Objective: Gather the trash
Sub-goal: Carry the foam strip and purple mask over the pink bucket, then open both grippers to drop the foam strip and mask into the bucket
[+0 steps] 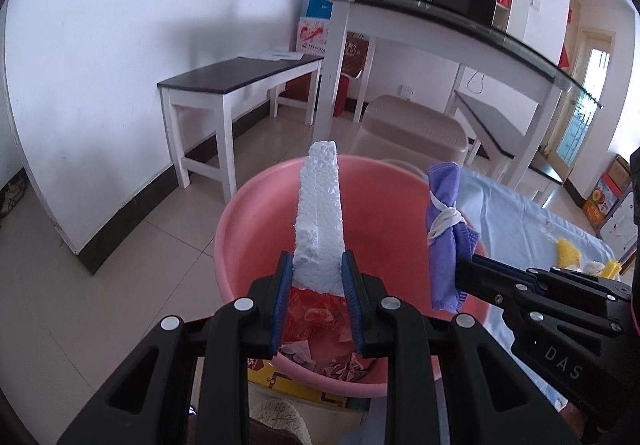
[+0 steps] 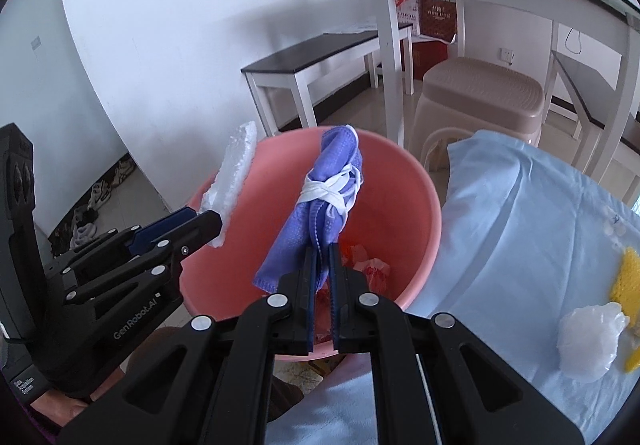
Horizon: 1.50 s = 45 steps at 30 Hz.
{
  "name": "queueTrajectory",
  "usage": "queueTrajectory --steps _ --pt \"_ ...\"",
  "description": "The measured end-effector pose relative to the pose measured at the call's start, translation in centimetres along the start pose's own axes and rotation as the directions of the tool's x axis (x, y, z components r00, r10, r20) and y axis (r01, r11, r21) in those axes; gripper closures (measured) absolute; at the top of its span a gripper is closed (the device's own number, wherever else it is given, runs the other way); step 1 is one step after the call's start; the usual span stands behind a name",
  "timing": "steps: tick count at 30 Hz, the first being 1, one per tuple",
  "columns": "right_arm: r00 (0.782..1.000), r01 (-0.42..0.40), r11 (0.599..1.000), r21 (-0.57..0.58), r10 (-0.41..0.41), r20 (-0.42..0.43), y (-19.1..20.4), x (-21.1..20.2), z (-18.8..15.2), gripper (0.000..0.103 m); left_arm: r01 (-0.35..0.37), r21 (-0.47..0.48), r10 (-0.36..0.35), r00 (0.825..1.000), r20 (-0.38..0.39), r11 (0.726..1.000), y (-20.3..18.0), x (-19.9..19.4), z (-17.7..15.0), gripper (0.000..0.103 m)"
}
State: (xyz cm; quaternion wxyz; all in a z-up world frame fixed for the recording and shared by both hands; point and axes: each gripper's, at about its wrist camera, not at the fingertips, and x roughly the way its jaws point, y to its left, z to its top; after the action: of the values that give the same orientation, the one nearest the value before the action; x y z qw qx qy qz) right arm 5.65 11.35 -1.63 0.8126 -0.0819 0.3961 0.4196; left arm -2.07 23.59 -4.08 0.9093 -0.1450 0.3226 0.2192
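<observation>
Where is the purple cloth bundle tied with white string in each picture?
Left wrist view: the purple cloth bundle tied with white string is right of centre, held by the right tool at the rim of the round pink plastic basin.
Right wrist view: it is in the centre, above the basin.
Shared landmark: the pink basin.

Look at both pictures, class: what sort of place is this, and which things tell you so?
Most likely a room in a home, perhaps a dining area: a glass-topped table with white legs, a dark-topped bench against the wall, and a plastic stool on a tiled floor.
</observation>
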Motion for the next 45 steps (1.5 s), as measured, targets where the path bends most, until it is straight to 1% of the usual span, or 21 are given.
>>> queueTrajectory --steps 4,10,20,22,24,27,30,31,32,34,38,40,45 --pt "1.0 0.004 1.0 0.003 -0.004 -0.014 -0.1 0.7 -0.2 0.097 -0.012 -0.009 0.012 0.999 -0.032 1.0 0.0 1.4 -0.1 0.079" --pt "0.999 0.012 1.0 0.002 -0.012 -0.033 -0.4 1.5 -0.4 0.097 -0.023 -0.007 0.022 0.998 -0.054 1.0 -0.1 2.5 -0.1 0.078" --pt "0.998 0.01 1.0 0.014 -0.009 -0.066 -0.6 2.6 -0.2 0.093 -0.044 -0.024 0.042 0.996 -0.078 0.999 0.2 3.1 -0.4 0.077" --pt "0.998 0.01 1.0 0.019 -0.008 -0.069 -0.7 2.7 -0.1 0.093 -0.048 -0.028 0.045 0.996 -0.08 0.998 0.2 3.1 -0.3 0.074" --pt "0.998 0.008 1.0 0.021 -0.006 -0.069 -0.9 2.6 -0.1 0.093 -0.047 -0.033 0.044 0.996 -0.077 0.998 0.3 3.0 -0.4 0.072" --pt "0.998 0.006 1.0 0.024 -0.005 -0.064 -1.0 2.4 -0.1 0.092 -0.044 -0.034 0.042 0.997 -0.069 0.998 0.2 2.8 -0.3 0.066" --pt "0.998 0.004 1.0 0.024 -0.002 -0.055 -1.0 2.1 -0.1 0.082 -0.048 -0.03 0.046 0.997 -0.064 0.998 0.1 2.5 -0.3 0.06" --pt "0.999 0.001 1.0 0.025 0.0 -0.05 -1.0 1.9 -0.2 0.079 -0.046 -0.03 0.044 0.997 -0.061 0.998 0.1 2.4 -0.3 0.059" --pt "0.999 0.0 1.0 0.024 0.001 -0.046 -1.0 1.7 -0.2 0.078 -0.044 -0.03 0.042 0.998 -0.056 0.999 0.0 2.2 -0.2 0.059" --pt "0.999 0.001 1.0 0.02 0.0 -0.039 -1.0 1.4 -0.1 0.078 -0.043 -0.03 0.042 0.998 -0.05 0.999 0.0 1.9 -0.2 0.057" --pt "1.0 0.001 1.0 0.021 0.0 -0.023 -1.1 0.5 0.0 0.078 -0.038 -0.022 0.037 0.999 -0.03 0.999 -0.4 1.1 0.1 0.056" --pt "1.0 -0.001 1.0 0.022 0.002 -0.013 -1.4 -0.1 0.0 0.078 -0.03 -0.019 0.03 0.999 -0.015 0.999 -0.7 0.4 0.4 0.054" --pt "1.0 0.001 0.999 0.036 -0.001 0.009 -1.9 -2.0 -0.6 0.078 0.013 -0.019 -0.012 1.0 0.028 1.0 -1.3 -1.4 0.6 0.051"
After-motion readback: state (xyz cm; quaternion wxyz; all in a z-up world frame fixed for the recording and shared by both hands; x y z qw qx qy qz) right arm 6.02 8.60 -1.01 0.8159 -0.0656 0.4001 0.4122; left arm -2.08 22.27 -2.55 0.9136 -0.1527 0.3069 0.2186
